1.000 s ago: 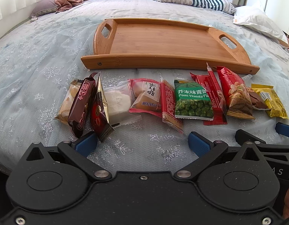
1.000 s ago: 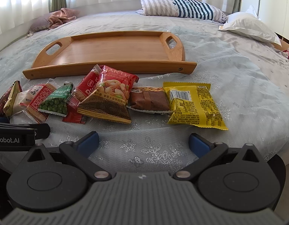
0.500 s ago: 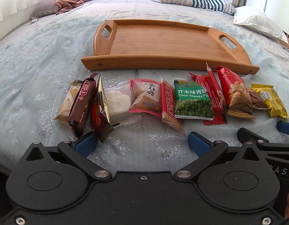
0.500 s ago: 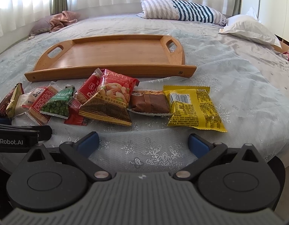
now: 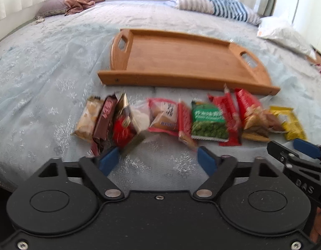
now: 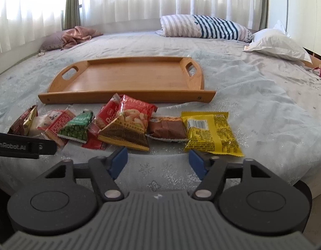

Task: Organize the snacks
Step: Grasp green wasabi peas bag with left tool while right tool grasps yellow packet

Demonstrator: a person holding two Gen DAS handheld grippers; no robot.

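An empty wooden tray [image 5: 181, 62] [image 6: 129, 77] lies on the bed. In front of it runs a row of several snack packets: a brown bar [image 5: 104, 116], a green wasabi-peas pack [image 5: 208, 120] [image 6: 77, 127], a red nut pack [image 6: 129, 125], a brown cake [image 6: 168, 127] and a yellow pack [image 6: 210, 133] [image 5: 289, 120]. My left gripper [image 5: 158, 160] is open and empty, just short of the row's left half. My right gripper [image 6: 158, 162] is open and empty, just short of the brown cake and yellow pack.
The pale blue bedspread [image 6: 254, 95] is wrinkled around the tray. A striped pillow [image 6: 202, 28] and a white pillow [image 6: 275, 43] lie at the back right. A pink cloth on a grey pillow [image 6: 70, 36] lies at the back left.
Both grippers have lifted and tilted a little, so the tray and snacks sit lower in view. The right gripper's jaws have narrowed somewhat. No snack has moved.
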